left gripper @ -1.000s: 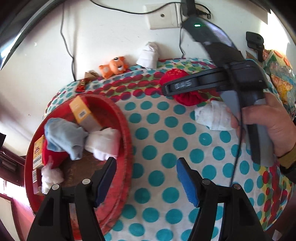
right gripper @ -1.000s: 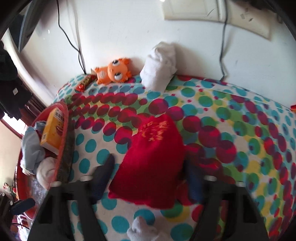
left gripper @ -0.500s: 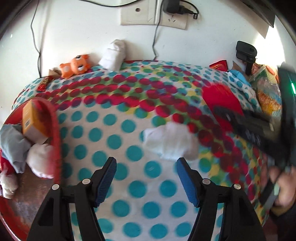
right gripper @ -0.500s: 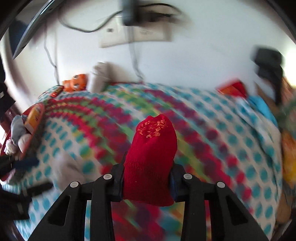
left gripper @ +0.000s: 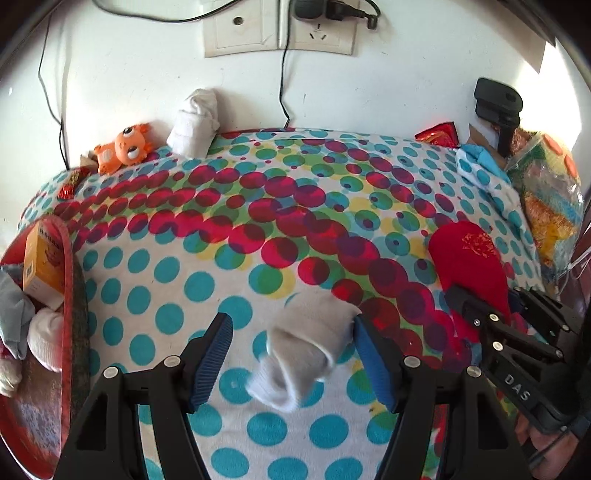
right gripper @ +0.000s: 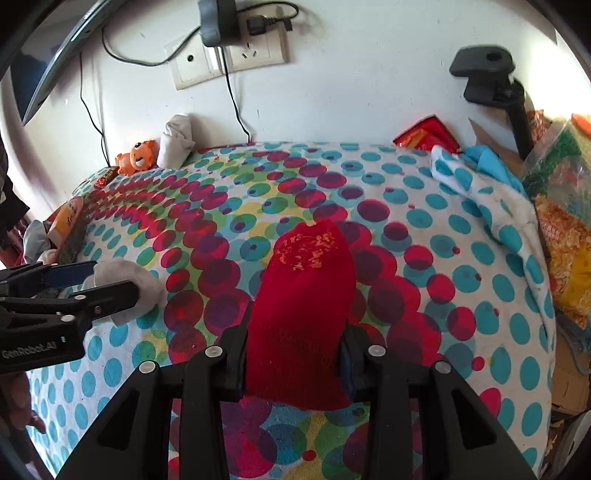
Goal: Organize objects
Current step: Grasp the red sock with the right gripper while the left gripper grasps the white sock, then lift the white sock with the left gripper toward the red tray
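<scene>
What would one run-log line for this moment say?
right gripper: shut on red sock | left gripper: open around white sock

This is a lived-in room in somebody's home, not a workplace. The bench (left gripper: 155, 266) is covered with a soft cloth printed in teal, red and green dots and pushed up against a scuffed white plaster wall. A pair of wall sockets (left gripper: 280, 27) sits above it with a charger plugged in and thin black cables trailing down. Small household odds and ends lie about: an orange plush toy (left gripper: 123, 147) against the wall, a rolled white sock (left gripper: 195, 123) beside it, a red basin (left gripper: 72, 295) of laundry bits and a yellow carton at the left edge, and crinkly snack bags (right gripper: 565, 229) heaped at the right.
</scene>
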{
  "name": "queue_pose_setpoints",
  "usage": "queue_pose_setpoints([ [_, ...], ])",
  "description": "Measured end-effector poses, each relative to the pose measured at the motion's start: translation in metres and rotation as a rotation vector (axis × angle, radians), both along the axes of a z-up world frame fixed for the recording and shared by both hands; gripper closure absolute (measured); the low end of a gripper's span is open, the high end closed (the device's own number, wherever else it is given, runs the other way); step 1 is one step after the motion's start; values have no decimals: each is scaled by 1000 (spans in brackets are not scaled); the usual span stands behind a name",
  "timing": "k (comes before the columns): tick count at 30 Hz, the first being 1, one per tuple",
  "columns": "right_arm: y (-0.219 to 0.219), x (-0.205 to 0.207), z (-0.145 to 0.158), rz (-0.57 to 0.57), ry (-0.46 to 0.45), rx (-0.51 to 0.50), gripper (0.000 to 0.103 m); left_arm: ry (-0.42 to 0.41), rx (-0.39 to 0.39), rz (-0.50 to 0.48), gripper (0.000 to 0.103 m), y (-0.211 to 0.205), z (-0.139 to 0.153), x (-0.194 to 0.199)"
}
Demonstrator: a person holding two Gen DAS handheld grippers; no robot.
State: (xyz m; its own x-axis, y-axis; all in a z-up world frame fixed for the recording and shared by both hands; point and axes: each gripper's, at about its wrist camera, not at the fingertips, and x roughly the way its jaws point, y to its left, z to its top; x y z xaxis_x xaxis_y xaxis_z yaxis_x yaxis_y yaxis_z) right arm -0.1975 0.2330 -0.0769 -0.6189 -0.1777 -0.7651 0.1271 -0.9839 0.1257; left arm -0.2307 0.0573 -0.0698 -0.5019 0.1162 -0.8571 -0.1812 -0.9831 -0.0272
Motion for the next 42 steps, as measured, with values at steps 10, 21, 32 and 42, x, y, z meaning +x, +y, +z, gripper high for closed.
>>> queue_pose_setpoints([
  [10,-9,0,-1,4,-1,56,64,43,-92,-41,33,24,-18,1],
  [21,-16,1,-3,14,-2,91,59,99,13,-117,33,12,-22,-1],
  [32,-23,0,-4,34,-5,128,51,100,18,-113,16,4,-25,-2],
  [42,-27,-3,-9,49,-31,134,22,104,19,-160,16,0,-25,14],
])
